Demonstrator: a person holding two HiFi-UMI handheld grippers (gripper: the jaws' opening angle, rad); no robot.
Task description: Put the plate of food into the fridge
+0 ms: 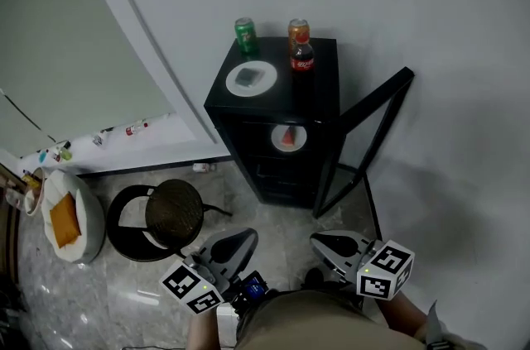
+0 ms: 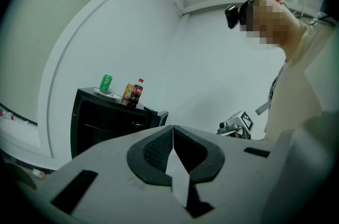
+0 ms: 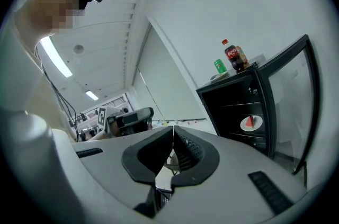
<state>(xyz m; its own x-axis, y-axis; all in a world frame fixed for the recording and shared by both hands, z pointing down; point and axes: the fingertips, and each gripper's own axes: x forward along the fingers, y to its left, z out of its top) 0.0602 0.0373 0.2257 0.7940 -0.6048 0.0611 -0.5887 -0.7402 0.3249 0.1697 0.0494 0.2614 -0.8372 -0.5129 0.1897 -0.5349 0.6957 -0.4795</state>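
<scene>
A small black fridge [image 1: 281,104] stands against the wall with its glass door [image 1: 364,137] swung open to the right. Inside on a shelf sits a white plate with a red slice of food [image 1: 288,138], which shows again as the plate [image 3: 251,123]. A second white plate [image 1: 251,79] with something dark lies on the fridge top. My left gripper [image 1: 240,242] and right gripper [image 1: 325,243] hang low near the person's body, well short of the fridge. Both are shut and hold nothing.
A green can [image 1: 245,35], an orange can [image 1: 298,31] and a cola bottle [image 1: 302,58] stand on the fridge top. A black round stool [image 1: 166,216] and a white bin with an orange thing [image 1: 68,218] stand on the floor to the left.
</scene>
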